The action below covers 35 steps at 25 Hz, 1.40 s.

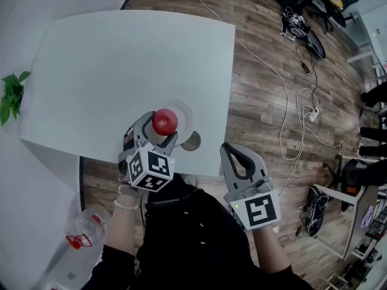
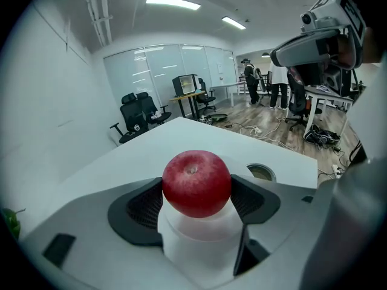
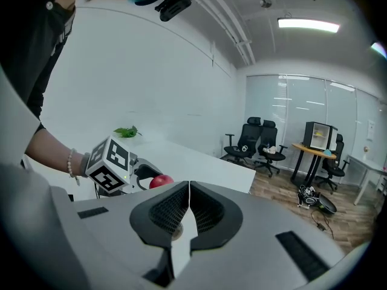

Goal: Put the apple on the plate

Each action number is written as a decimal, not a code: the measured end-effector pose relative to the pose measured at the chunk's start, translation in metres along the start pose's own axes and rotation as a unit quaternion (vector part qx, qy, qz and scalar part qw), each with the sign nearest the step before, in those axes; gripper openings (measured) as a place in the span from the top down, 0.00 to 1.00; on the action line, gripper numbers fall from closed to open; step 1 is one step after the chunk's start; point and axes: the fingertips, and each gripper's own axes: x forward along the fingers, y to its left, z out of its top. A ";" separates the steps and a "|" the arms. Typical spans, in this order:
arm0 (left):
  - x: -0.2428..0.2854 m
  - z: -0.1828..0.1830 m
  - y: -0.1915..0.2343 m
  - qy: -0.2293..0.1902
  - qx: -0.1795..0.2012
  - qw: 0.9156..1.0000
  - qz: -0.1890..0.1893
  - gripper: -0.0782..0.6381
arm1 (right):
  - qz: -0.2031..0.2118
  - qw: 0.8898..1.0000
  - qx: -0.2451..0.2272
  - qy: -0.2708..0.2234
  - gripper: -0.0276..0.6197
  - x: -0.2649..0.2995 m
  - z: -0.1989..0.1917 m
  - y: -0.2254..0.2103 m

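Head view, progress: the apple is clamped in the left tool directly over the white plate, close to the near edge of the counter; the carry looks done, and setting down and letting go are what I judge is left
Head view, other hand: the right tool hangs off the counter edge above the wooden floor, apart from the plate and taking no part
Head view, hard to make out: apple and tool cover most of the plate, so only its right rim shows, white against white; from here I cannot tell whether the fruit touches it or hangs just above
Left gripper view, grip: both dark pads press the apple's sides, stem dimple upward
Left gripper view, below the apple: a pale round shape reads as the plate, with a round cable opening in the counter just beyond
Left gripper view, hidden: the apple's underside is out of sight, so contact with the plate stays unsettled
Right gripper view, jaws: pressed together with nothing between them
Right gripper view, cut off: only a red sliver of apple shows past the left tool's marker cube; the plate is hidden behind this tool's own body
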 end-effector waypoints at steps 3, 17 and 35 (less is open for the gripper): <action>0.007 -0.005 -0.002 0.008 0.013 1.000 -0.006 0.39 | -0.002 1.000 0.001 0.005 0.89 0.002 -0.002 0.001; 0.021 0.000 0.000 0.020 0.038 0.999 -0.008 0.39 | -0.026 0.999 0.019 0.019 0.89 0.005 -0.012 -0.010; 0.026 -0.002 -0.005 -0.014 -0.015 0.999 -0.030 0.38 | -0.027 0.999 0.024 0.020 0.89 0.007 -0.013 -0.013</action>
